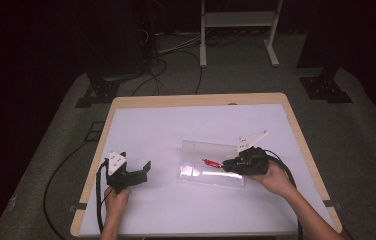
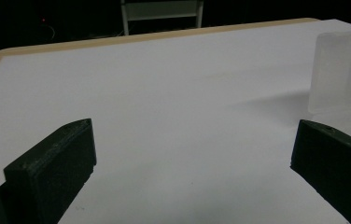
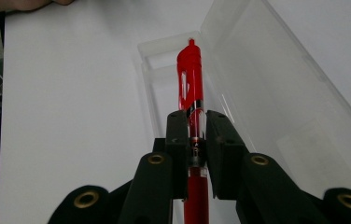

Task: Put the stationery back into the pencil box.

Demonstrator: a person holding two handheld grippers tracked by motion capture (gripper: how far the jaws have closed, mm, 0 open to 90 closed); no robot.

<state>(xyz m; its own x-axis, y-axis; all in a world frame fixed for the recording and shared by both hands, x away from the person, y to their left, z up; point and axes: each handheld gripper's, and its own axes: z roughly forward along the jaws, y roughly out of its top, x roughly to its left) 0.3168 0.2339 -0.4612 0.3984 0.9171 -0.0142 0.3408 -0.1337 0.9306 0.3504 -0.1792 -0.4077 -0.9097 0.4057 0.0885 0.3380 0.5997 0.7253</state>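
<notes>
A slim red plastic pen (image 3: 190, 79) with a clear barrel section is pinched between the jaws of the right claw (image 3: 191, 126), which are closed tight on its middle; its capped end sticks out ahead of the jaws. Just beneath and ahead of that claw lies a long, clear plastic case (image 3: 267, 88), lid swung open, resting on the white surface (image 1: 156, 130). The pen is over the case's tray. The left claw (image 2: 192, 154), well apart from the case, has its jaws spread wide with nothing between them, low over the surface.
</notes>
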